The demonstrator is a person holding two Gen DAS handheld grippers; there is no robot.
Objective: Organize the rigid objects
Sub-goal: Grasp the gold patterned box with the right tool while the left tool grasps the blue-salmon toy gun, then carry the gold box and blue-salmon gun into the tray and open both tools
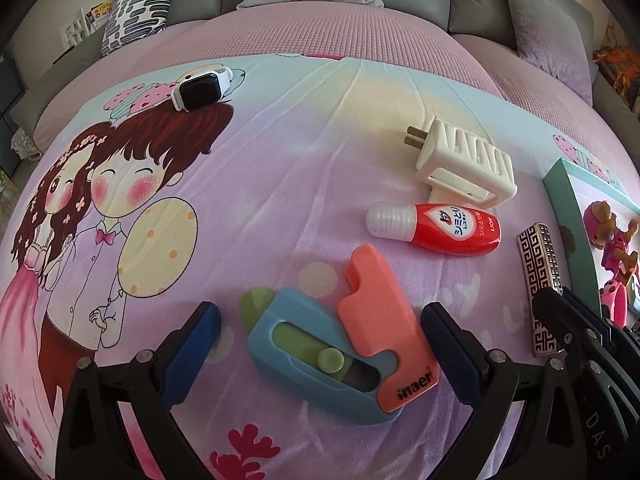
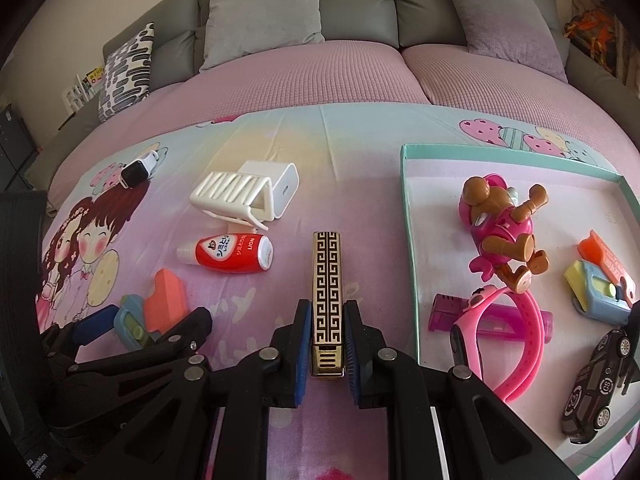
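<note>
Right gripper (image 2: 327,344) pinching the patterned lighter (image 2: 327,304) on the bedsheet (image 2: 280,152) beside the tray (image 2: 408,240), left gripper (image 1: 320,320) spread around the toy knife (image 1: 340,336) — grip seemingly near one end, so risking a swing or slip when lifted.

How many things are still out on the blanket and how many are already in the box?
On the blanket: 5 - smartwatch, white plug-in holder, red bottle, blue-and-orange toy cutter, patterned lighter (gripped by the right tongs).
In the box: 5 - toy figure, pink watch, purple lighter, another toy cutter, black toy car.
Total: 10
</note>
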